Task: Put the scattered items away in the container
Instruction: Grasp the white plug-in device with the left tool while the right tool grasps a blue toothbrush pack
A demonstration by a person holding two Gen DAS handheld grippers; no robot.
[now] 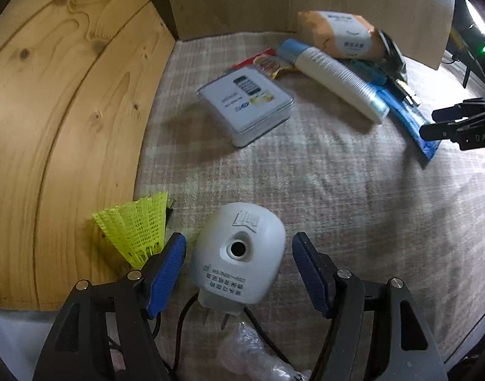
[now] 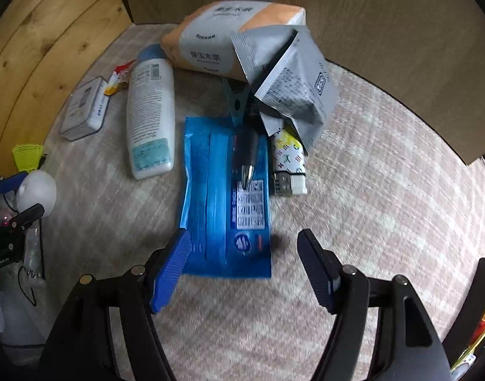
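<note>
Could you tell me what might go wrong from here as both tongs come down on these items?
The left tongs straddle the white plug-in device, whose rounded shell could slip and whose cord may snag. The right tongs hover over the flat blue packet; lifting it would likely roll the pen off.

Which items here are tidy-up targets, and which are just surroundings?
Targets:
white plug-in device
yellow shuttlecock
tin box
white bottle
blue packet
tissue pack
lighter

Surroundings:
wooden panel
plaid cloth
cardboard sheet
</note>
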